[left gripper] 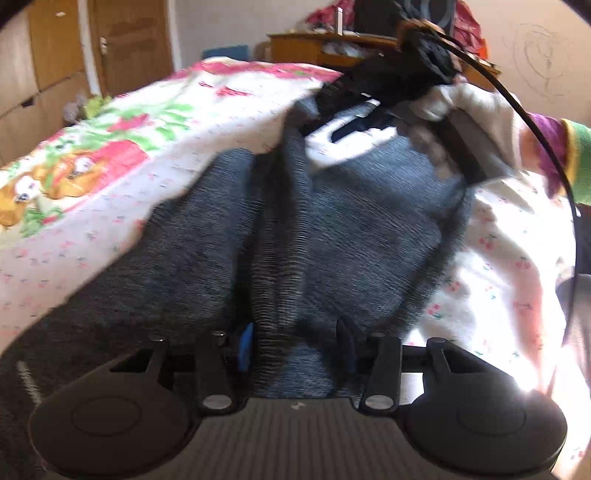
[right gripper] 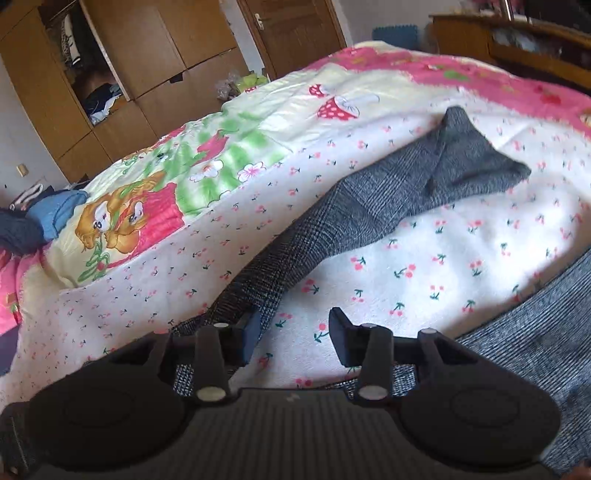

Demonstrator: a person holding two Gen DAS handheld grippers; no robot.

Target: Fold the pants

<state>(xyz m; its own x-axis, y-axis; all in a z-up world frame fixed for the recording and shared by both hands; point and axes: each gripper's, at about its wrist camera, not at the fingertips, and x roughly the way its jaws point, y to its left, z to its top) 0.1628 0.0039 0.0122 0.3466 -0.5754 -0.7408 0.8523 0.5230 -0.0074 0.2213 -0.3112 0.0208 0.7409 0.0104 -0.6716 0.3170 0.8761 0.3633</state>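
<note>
1. One pair of grey checked woven pants point(right gripper: 388, 206) lies on the bed.
2. One white bedspread point(right gripper: 424, 258) printed with cherries, strawberries and mushrooms covers it.
3. Two black two-finger grippers: the left gripper point(left gripper: 297, 341) and the right gripper point(right gripper: 293, 338).
4. One white-gloved hand point(left gripper: 476, 110) shows in the left wrist view.
5. One brown wooden wardrobe point(right gripper: 122, 74).
6. One brown wooden door point(right gripper: 291, 33).
</note>
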